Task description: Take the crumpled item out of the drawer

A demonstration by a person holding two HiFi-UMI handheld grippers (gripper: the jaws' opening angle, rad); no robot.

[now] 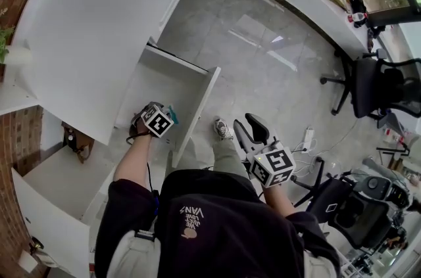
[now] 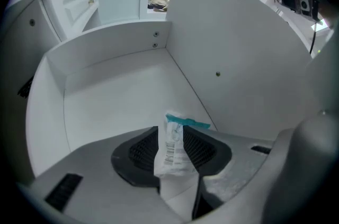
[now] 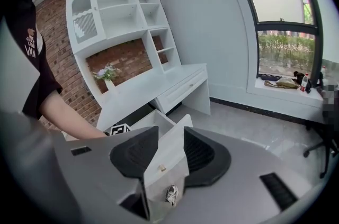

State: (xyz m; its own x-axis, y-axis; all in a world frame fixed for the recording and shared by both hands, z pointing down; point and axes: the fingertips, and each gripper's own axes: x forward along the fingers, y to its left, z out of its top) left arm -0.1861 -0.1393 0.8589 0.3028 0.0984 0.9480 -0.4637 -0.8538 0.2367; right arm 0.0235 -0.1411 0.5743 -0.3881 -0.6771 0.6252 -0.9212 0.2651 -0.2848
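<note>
The crumpled item (image 2: 172,150), a white wrapper with a teal edge, is pinched between the black pads of my left gripper (image 2: 170,130). That gripper (image 1: 164,117) is low inside the open white drawer (image 1: 164,83), whose bare floor (image 2: 116,90) and walls fill the left gripper view. A speck of teal (image 1: 173,115) shows beside its marker cube. My right gripper (image 1: 250,132) hangs above the floor to the right of the drawer. In its own view the right gripper (image 3: 171,135) has its jaws close together with nothing between them, facing the drawer front (image 3: 164,159).
A white desk top (image 1: 99,27) overhangs the drawer at the left. The person's shoe (image 1: 222,129) stands by the drawer front. Black office chairs (image 1: 378,86) (image 1: 348,211) and a power strip (image 1: 306,137) are to the right on the grey tile floor.
</note>
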